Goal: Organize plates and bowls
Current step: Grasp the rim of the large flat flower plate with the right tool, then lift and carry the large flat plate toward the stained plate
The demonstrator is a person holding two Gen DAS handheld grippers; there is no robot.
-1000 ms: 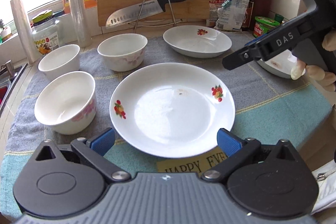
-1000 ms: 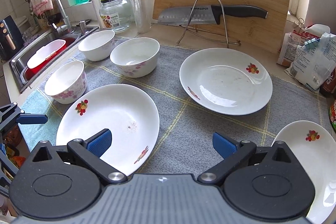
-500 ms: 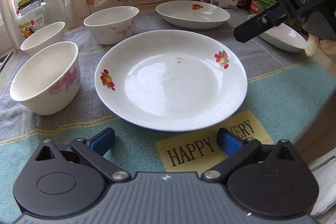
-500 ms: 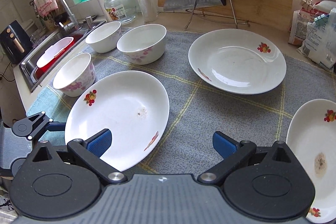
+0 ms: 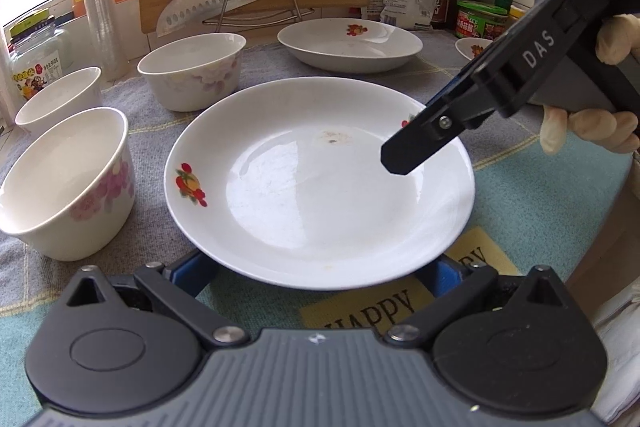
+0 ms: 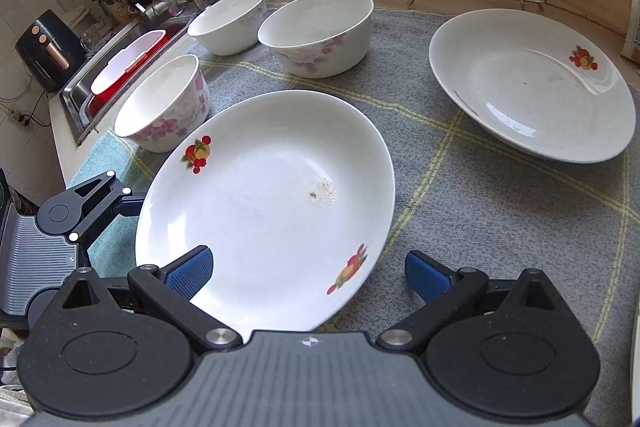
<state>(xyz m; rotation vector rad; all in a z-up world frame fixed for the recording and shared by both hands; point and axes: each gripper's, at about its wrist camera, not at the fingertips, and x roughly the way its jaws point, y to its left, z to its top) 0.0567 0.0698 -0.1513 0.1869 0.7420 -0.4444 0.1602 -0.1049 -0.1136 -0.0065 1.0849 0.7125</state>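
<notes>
White china on a grey-and-teal mat. I have the near plate between both tools: left gripper at its near rim, jaws released, blue pads either side of the edge; right gripper over its right edge, jaws also released. Free mat lies between this plate and the far plate. Three bowls crowd the left side, nearest one just beside the plate. The plate holds a small brown stain. Sink beyond the mat's left edge holds a red basin.
</notes>
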